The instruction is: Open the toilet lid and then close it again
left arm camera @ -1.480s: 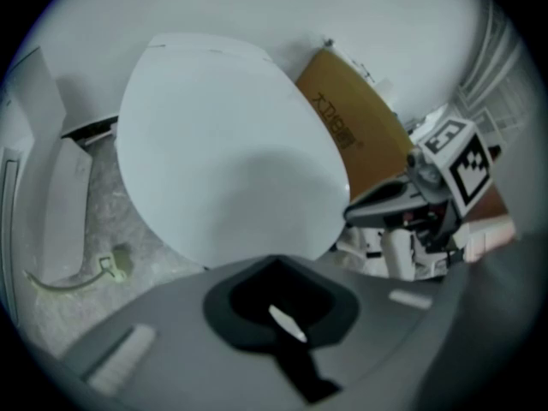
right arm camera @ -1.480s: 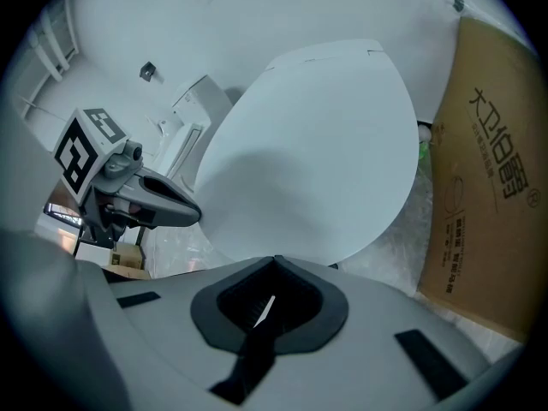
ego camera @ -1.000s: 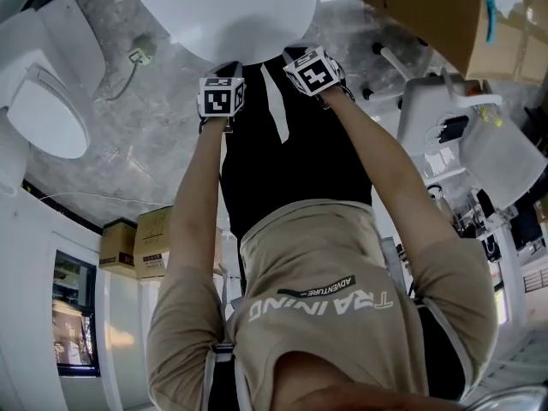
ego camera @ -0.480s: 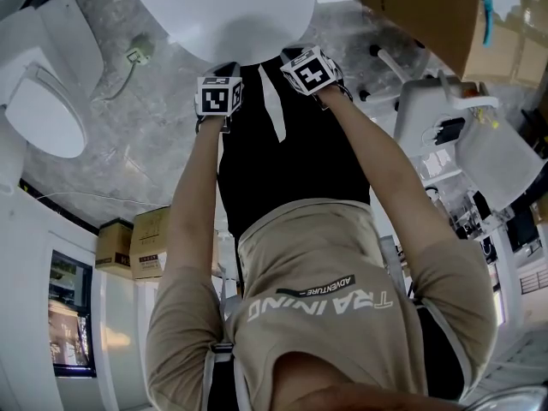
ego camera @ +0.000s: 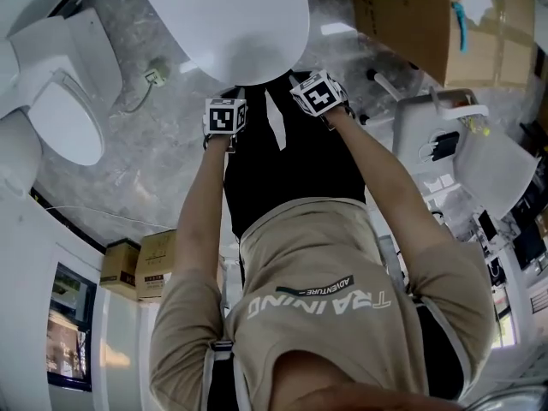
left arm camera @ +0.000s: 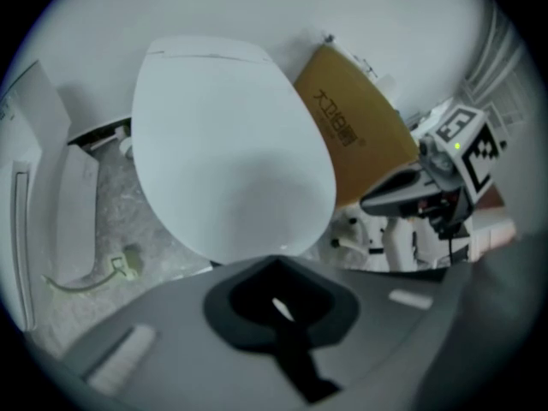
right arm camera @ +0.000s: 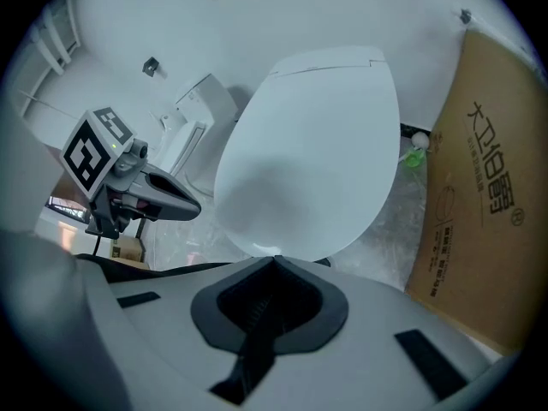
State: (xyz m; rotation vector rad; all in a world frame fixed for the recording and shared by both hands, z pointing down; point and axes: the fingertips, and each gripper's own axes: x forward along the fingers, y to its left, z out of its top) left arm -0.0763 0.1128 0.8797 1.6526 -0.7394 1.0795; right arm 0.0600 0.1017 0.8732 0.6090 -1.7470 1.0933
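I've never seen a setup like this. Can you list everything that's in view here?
toilet lid: one, white, closed, just ahead of both grippers
second toilet: one, white, at the left of the head view
large cardboard box: one, brown, right of the closed toilet
small cardboard boxes: two, brown, lower left
small fitting with a cord: one, greenish, on the floor between the toilets
floor: grey, marbled
white equipment: several pieces, right side; too cluttered to name
left gripper: one, grey with a black-and-white marker cube, jaws together, empty
right gripper: one, same look, jaws together, empty
person's shirt: one, beige, bottom of the head view
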